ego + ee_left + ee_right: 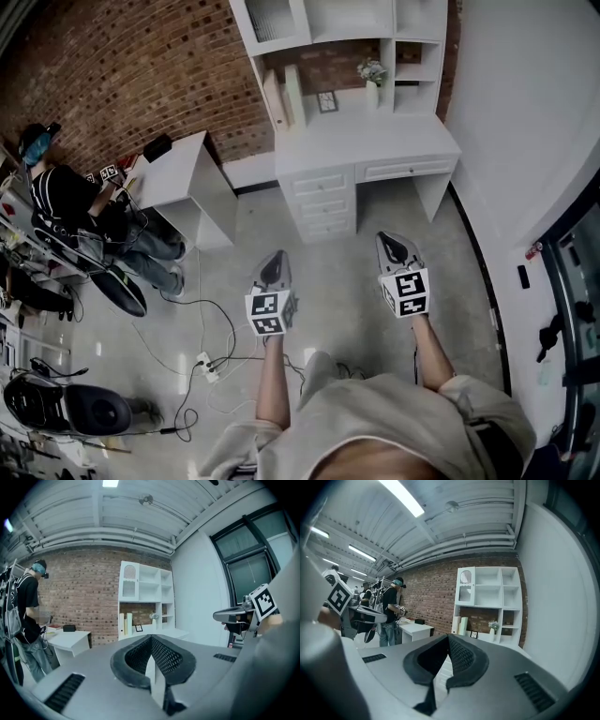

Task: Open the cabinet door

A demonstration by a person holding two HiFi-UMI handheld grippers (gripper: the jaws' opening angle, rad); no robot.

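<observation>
A white desk [375, 141] with a shelf unit on top stands against the brick wall some way ahead. The cabinet door [269, 19], white with an arched window, is the upper left compartment of that unit; it also shows as the cabinet door [129, 582] and the cabinet door [464, 587] and looks closed. My left gripper [275, 255] and right gripper [386, 237] are held side by side over the floor, well short of the desk and pointing toward it. The left gripper [151, 637] is shut and empty. The right gripper [449, 636] is shut and empty too.
A stack of drawers [323, 202] sits under the desk's left half. A small white table [173, 169] stands left of the desk, with a person [66, 202] beside it. Cables and a power strip [208, 366] lie on the floor at my left. A white wall [525, 122] runs along the right.
</observation>
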